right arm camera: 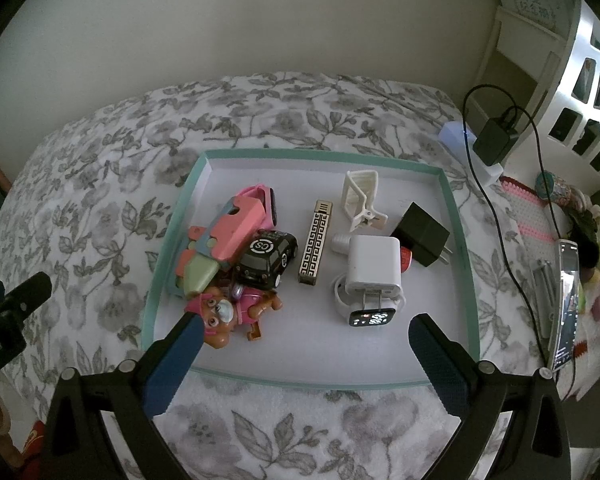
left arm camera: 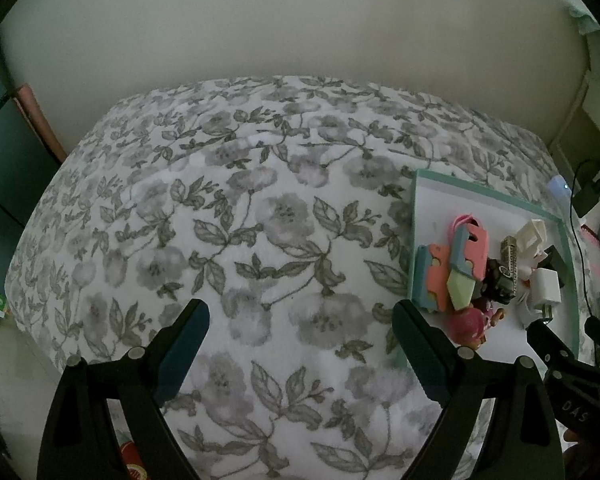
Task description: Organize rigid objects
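1. Right wrist view: we see the right gripper [right arm camera: 304,344] spread wide and empty over the near edge of the tray [right arm camera: 172,240].
2. Patterned bar [right arm camera: 315,242] lies mid-tray, straight ahead between our jaws; long axis runs near-to-far, pale cap at the far end.
3. Left gripper [left arm camera: 300,328] is likewise agape and empty over bare bedspread [left arm camera: 236,184], tray off to its right, so the right hand is nearer.
4. Bar is probably a lighter; the dim view leaves us unsure.

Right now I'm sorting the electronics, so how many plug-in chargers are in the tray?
2. A white cube charger lies right of centre over a smartwatch; a black cube charger sits just behind it. The toy pile may hide others.
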Demonstrator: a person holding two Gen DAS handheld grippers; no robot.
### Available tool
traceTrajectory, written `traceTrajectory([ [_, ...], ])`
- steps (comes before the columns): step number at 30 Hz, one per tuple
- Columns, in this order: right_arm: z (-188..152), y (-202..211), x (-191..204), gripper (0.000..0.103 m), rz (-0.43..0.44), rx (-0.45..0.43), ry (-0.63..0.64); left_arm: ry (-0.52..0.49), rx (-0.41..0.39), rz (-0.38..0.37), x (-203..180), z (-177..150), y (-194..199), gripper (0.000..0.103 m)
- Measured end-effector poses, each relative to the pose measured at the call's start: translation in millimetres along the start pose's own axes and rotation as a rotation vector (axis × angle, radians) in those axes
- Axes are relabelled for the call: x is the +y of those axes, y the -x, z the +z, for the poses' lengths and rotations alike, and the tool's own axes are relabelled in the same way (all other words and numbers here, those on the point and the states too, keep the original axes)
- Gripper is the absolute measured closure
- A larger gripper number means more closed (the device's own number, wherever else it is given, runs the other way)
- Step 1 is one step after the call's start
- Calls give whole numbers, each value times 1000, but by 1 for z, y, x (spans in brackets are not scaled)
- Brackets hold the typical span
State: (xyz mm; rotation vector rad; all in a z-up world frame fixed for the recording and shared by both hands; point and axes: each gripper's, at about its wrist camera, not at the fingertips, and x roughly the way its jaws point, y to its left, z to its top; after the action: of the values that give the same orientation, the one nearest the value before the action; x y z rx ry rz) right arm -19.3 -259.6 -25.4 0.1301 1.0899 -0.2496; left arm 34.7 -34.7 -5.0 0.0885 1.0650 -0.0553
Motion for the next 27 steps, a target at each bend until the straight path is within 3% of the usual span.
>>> traceTrajectory([
  [27,-1,-2,-1,0,-1,7,4,-18,-51,14,-9,0,8,10],
])
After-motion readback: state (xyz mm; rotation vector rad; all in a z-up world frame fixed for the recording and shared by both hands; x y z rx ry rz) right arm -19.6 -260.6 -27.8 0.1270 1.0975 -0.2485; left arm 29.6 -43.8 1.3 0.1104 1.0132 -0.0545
